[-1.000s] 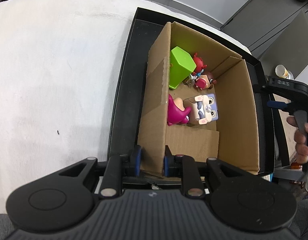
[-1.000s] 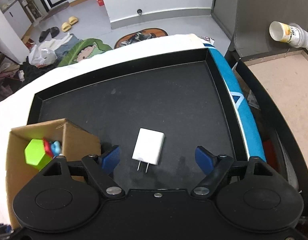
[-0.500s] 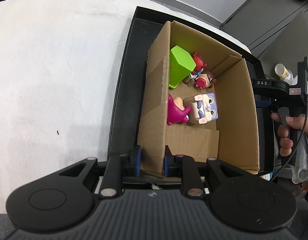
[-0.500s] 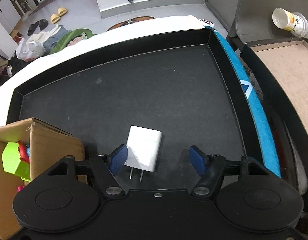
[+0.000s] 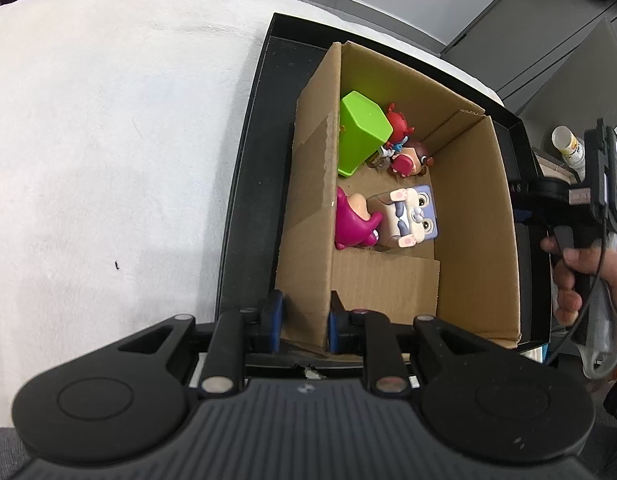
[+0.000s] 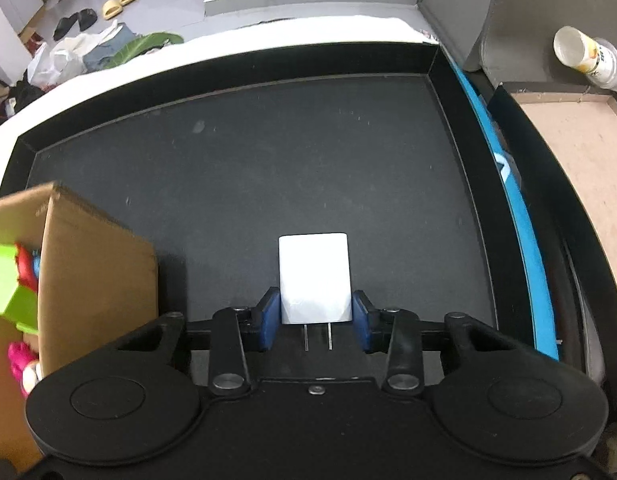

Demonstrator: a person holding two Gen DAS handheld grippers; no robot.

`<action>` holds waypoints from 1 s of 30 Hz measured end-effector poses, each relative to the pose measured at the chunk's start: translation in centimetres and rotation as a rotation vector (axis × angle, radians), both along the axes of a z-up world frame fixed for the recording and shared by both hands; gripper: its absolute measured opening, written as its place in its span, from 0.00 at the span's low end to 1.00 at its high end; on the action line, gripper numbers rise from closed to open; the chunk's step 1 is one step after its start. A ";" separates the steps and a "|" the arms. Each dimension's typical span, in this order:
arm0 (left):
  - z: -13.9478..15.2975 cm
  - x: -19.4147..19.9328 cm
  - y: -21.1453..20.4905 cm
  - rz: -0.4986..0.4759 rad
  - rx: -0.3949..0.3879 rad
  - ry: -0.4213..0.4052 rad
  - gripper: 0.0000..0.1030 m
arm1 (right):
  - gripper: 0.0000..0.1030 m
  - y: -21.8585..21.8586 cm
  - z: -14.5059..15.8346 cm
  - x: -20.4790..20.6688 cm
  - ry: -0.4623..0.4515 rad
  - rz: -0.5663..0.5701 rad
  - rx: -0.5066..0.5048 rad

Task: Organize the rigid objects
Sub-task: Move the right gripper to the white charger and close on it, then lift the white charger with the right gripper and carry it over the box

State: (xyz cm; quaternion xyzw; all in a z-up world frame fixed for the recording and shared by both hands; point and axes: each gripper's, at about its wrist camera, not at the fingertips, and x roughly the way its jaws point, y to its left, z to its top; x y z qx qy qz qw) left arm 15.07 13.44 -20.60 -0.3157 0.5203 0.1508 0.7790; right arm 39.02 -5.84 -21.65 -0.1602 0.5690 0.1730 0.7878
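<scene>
Inside our cardboard box (image 5: 472, 216), gripped at its wall by our left gripper (image 5: 302, 322), sit toys; our right gripper (image 6: 315, 322) clasps the white charger (image 6: 314, 278) over the black tray (image 6: 268, 152).

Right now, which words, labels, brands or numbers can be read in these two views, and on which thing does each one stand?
"AS": the only letters visible on the black body of the right gripper, left wrist view; the rest is cut off.
Paper cup: printed label, too blurred to read.
Blue strip: white mark, partly hidden, not readable.
White charger, cardboard box, its toys: no text visible.
</scene>
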 end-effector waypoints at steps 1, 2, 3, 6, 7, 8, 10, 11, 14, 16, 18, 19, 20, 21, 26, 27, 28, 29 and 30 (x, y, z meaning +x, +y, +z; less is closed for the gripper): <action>0.0 0.0 0.0 0.004 -0.003 0.000 0.20 | 0.36 0.1 0.0 -0.3 -0.005 0.008 -0.009; 0.0 -0.1 0.0 0.005 -0.003 0.000 0.20 | 0.36 0.1 0.2 -0.5 -0.009 0.014 -0.014; 0.0 -0.1 0.0 0.006 -0.003 -0.001 0.20 | 0.36 0.0 0.4 -0.7 -0.011 0.019 -0.017; 0.0 -0.2 0.0 0.008 -0.004 -0.001 0.20 | 0.35 -0.2 1.0 -1.1 -0.016 0.033 -0.017; 0.0 -0.1 0.0 0.007 -0.003 -0.001 0.20 | 0.35 -0.3 1.3 -1.3 -0.018 0.041 -0.018; 0.0 -0.2 0.0 0.007 -0.002 -0.001 0.20 | 0.35 -0.3 1.5 -1.4 -0.018 0.049 -0.018; 0.1 -0.2 0.0 0.008 0.000 -0.001 0.20 | 0.35 -0.5 1.9 -1.6 -0.020 0.059 -0.020; 0.1 -0.2 0.0 0.008 0.000 -0.001 0.20 | 0.35 -0.6 2.1 -1.7 -0.023 0.064 -0.022; 0.1 -0.3 0.0 0.010 0.000 -0.004 0.20 | 0.35 -0.7 2.8 -2.1 -0.029 0.080 -0.026; 0.1 -0.3 0.0 0.015 -0.003 -0.005 0.20 | 0.35 -0.9 3.3 -2.3 -0.029 0.088 -0.025; 0.2 -0.3 0.1 0.021 -0.008 -0.004 0.20 | 0.35 -1.0 3.9 -2.6 -0.021 0.101 -0.021; 0.2 -0.4 0.1 0.023 -0.012 -0.005 0.20 | 0.35 -1.0 4.1 -2.7 -0.018 0.109 -0.020; 0.3 -0.4 0.1 0.022 -0.013 -0.007 0.21 | 0.35 -1.0 4.4 -2.8 -0.019 0.118 -0.017; 0.4 -0.4 0.0 0.020 -0.009 -0.006 0.21 | 0.35 -1.0 4.8 -3.0 -0.020 0.127 -0.014; 0.4 -0.5 0.1 0.027 -0.007 -0.005 0.21 | 0.35 -1.0 6.2 -3.9 -0.031 0.168 -0.012; 0.4 -0.5 0.1 0.028 -0.007 -0.005 0.21 | 0.35 -1.0 6.5 -4.0 -0.034 0.175 -0.015; 0.4 -0.4 0.0 0.027 -0.006 -0.005 0.21 | 0.35 -1.0 6.8 -4.2 -0.038 0.181 -0.019; 0.5 -0.4 0.0 0.026 -0.004 -0.005 0.21 | 0.35 -0.8 7.1 -4.4 -0.041 0.188 -0.023; 0.5 -0.4 0.0 0.027 -0.004 -0.004 0.21 | 0.35 -0.8 7.4 -4.6 -0.043 0.195 -0.020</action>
